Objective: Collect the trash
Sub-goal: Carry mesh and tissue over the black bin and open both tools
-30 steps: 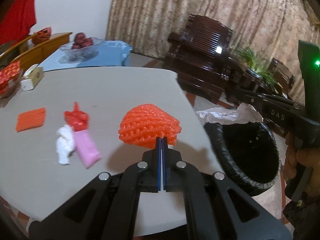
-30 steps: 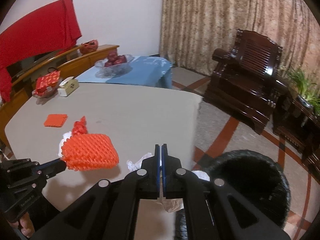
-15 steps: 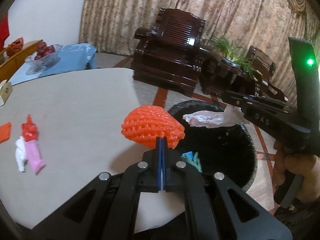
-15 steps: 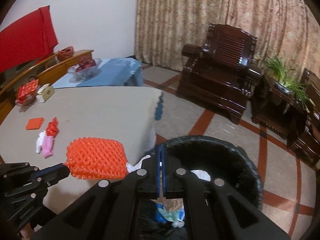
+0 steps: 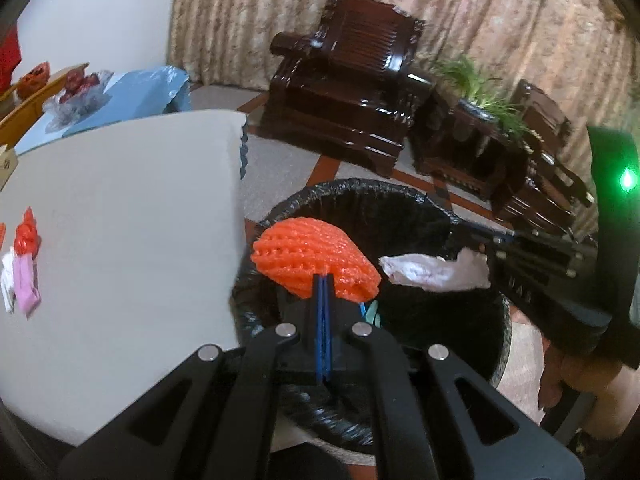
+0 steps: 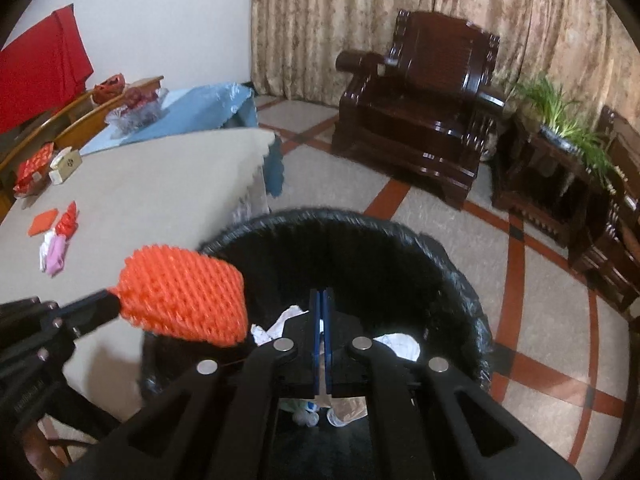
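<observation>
Bin (image 5: 360,196) with black liner sits lower centre in both views, beside the table (image 5: 120,208). Left gripper (image 5: 322,280) clamped on an orange foam net (image 5: 312,260), held over the bin's near rim. Right gripper (image 6: 322,296) clamped on a white tissue (image 5: 432,272), over the bin's mouth. Pink, white and red scraps (image 6: 58,236) lie on the table at frame left.

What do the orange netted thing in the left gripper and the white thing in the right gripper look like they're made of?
Orange net: most likely soft foam mesh, matte, a fruit-wrap sleeve; its open lattice squashes between the left gripper.
White piece: probably tissue paper, matte, judging by its crumpled, ragged edges; it is pinched in the right gripper.
</observation>
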The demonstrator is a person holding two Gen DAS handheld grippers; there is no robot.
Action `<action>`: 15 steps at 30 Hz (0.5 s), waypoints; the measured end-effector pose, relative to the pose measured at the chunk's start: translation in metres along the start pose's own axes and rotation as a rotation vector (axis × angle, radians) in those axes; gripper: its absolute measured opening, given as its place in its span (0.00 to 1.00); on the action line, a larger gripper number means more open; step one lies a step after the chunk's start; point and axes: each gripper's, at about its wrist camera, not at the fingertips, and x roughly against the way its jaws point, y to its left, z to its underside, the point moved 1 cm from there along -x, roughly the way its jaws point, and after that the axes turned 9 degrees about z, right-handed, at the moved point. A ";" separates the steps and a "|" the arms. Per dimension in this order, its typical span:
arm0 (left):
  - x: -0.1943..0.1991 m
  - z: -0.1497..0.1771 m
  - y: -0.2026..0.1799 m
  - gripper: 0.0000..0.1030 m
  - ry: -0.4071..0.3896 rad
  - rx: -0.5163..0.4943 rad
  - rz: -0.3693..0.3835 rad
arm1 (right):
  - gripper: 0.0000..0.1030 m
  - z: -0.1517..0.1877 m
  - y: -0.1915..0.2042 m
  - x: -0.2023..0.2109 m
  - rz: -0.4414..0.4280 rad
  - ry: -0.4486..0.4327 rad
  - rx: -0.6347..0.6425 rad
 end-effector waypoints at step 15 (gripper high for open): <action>-0.061 0.016 -0.016 0.32 0.136 0.047 -0.054 | 0.44 0.032 -0.047 -0.064 -0.049 0.162 -0.020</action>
